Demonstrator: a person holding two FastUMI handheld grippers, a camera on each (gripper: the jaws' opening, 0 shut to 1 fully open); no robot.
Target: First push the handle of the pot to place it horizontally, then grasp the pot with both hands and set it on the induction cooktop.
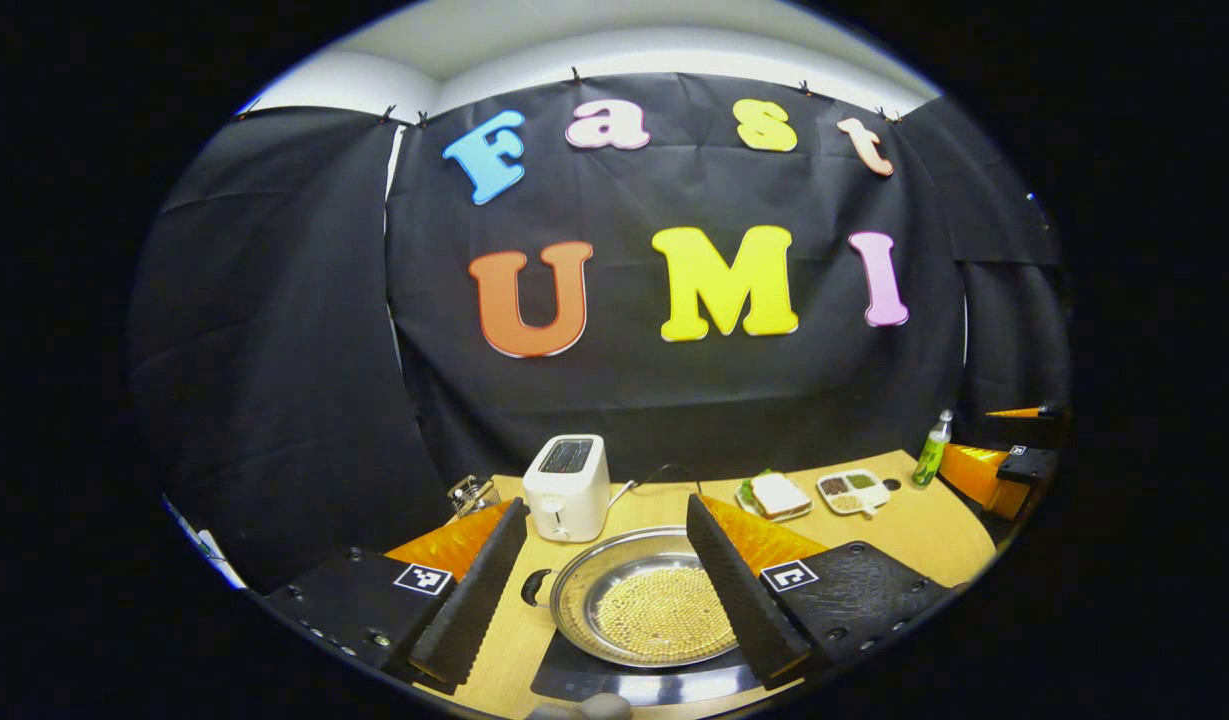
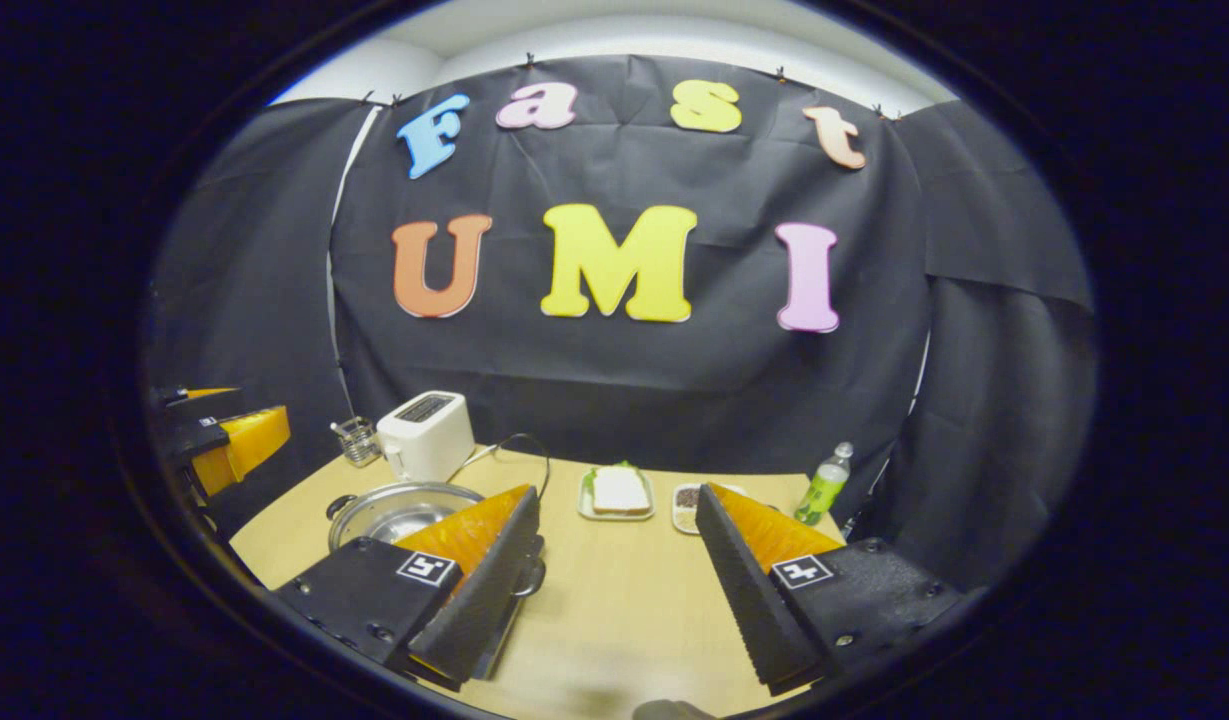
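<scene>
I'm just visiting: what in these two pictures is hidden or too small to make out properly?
- Pot: in the left gripper view its right side sits behind the left gripper's finger; in the right gripper view the right gripper's finger covers its near side.
- Induction cooktop: cut off by the bottom edge, left gripper view.
- Compartment dish: contents too small to identify.
- Bottle: label too small.

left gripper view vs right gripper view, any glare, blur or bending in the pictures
Left gripper view: soft glare on the round steel pot's rim, wooden table edge bowed by fisheye. Right gripper view: table foreground blurred, white toaster sharp, pot reflects light.
</scene>
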